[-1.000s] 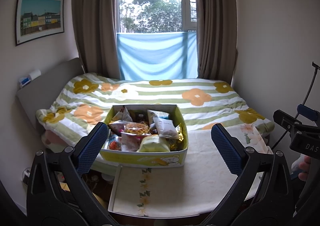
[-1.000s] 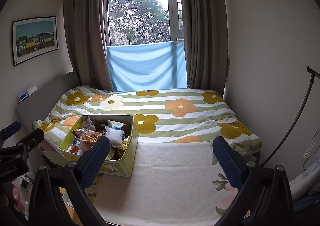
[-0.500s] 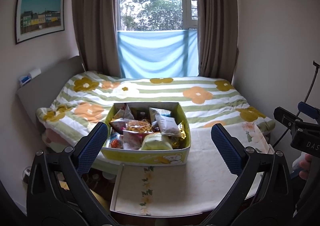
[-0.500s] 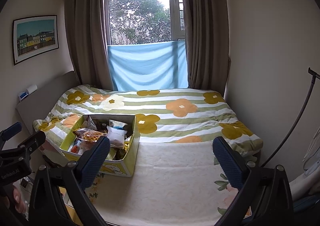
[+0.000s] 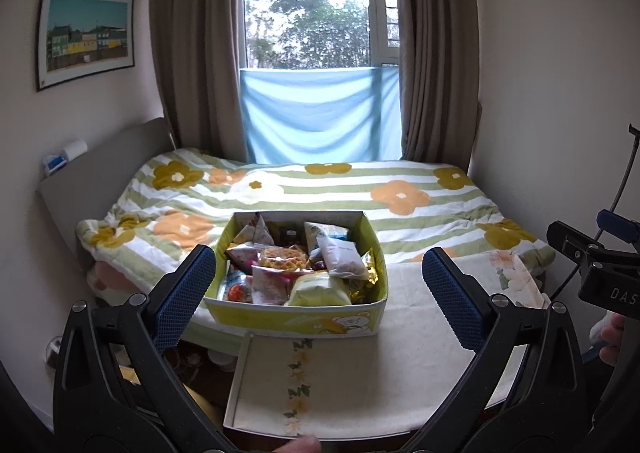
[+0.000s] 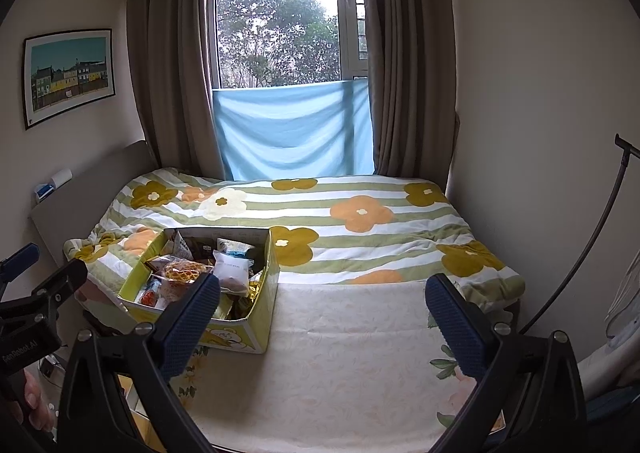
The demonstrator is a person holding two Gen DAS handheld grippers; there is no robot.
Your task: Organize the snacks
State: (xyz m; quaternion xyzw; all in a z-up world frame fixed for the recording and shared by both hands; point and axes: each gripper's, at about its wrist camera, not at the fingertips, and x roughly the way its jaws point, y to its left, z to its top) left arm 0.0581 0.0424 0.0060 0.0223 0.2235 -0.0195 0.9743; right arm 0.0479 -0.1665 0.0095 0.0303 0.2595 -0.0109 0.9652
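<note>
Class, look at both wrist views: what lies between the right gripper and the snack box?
Only bare floral tablecloth. In the right wrist view, the open right gripper faces cloth, with the snack box by its left finger.

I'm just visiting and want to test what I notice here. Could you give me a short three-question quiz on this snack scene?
1. True or false: the left gripper is shut on a snack.
2. Where does the snack box sit? A) on the floor B) on the cloth-covered table by the bed C) on the windowsill
3. Fill in: the right gripper holds ____.

Key: 1 false, both grippers are open and empty; 2 B; 3 nothing.
</note>
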